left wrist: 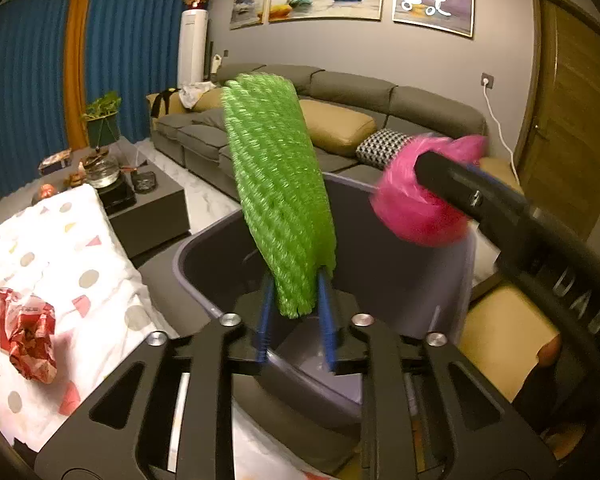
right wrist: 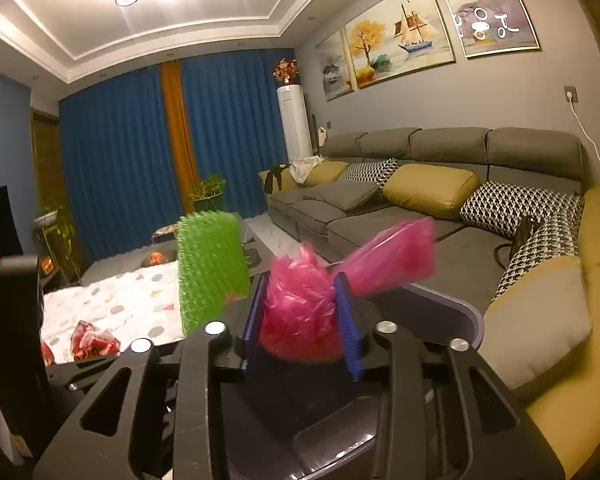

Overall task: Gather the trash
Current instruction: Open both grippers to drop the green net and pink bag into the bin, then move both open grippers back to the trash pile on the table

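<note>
- two pieces of trash are over the bin (left wrist: pixel 204 264) at once: green foam netting (left wrist: pixel 278 200) between my left jaws, pink foam netting (right wrist: pixel 300 316) between my right jaws.
- left gripper (left wrist: pixel 296 312): blue pads flank the lower end of the green netting, which stands up and leans away over the bin's mouth. the jaws are narrow, and i cannot tell whether the pads press the netting or merely bracket it.
- right gripper (right wrist: pixel 302 320): the pink bundle sits between the pads, one loose end flaring out to the right. the jaws are partly apart, and the pads seem to touch its sides only lightly.
- step in hand, as i judge it: the drop. both items are already above the grey bin, which stands between the counter and the sofa (right wrist: pixel 420 200).
- next move calls for wider jaws on both sides so each piece falls clear inside the rim; foam netting is light and springy, so it may cling to a pad or bounce out.
- remaining: a crumpled red wrapper (left wrist: pixel 26 332) lies on the patterned cloth (left wrist: pixel 80 248) covering the counter, well apart from the bin.
</note>
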Demonstrator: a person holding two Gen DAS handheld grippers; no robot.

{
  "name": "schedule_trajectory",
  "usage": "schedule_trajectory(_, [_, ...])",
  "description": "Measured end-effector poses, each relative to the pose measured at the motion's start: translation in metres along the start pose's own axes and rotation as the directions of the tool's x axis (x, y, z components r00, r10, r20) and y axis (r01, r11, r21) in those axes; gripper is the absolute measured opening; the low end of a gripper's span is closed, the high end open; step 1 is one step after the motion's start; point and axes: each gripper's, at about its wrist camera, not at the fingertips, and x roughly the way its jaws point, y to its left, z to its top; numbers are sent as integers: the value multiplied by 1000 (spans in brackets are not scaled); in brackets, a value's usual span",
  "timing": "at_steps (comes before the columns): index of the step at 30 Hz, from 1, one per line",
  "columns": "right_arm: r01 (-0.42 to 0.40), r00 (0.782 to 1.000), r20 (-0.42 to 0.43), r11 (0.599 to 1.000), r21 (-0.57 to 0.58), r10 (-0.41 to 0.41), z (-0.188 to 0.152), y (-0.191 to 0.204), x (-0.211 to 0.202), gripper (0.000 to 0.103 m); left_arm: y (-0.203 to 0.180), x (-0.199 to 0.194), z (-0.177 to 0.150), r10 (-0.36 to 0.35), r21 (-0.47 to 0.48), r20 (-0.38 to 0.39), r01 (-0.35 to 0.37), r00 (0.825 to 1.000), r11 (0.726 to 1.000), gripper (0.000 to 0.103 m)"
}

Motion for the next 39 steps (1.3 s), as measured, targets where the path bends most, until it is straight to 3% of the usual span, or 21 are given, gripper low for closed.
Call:
schedule_trajectory(1, [-4,1000,0,1000,4,4,1,-1,0,40,0,0,-1,1,-5,0,-1,1000,1000,40])
schedule_trajectory(4, [-2,1000,4,1000,15,2,2,-5,1,41,5,-1,-6,15,-20,5,-15,1000,1000,53])
schedule_trajectory(10, [15,1000,20,1000,26,-15,0,-5,-11,49,15,-11,-13,47,-71,7,-46,999,996,71])
schedule_trajectory(16, [33,999,33,999,5,-34,-2,2,-27,61,23,-47,-20,157,-144,51,-149,986,978,86])
schedule_trajectory(25, [52,998,40,997,-49,-50,-16,31,-58,74,39,-118,-44,309,-231,69,-286,949,930,89])
schedule_trajectory(36, [-115,993,-22,991,-73,114,-50,98,-90,74,66,-234,-92,432,-307,124,-379,894,873,89])
schedule_trajectory(39, [-188,981,-57,978,-90,184,-64,126,-95,74,79,-264,-110,497,-306,128,-442,858,843,89])
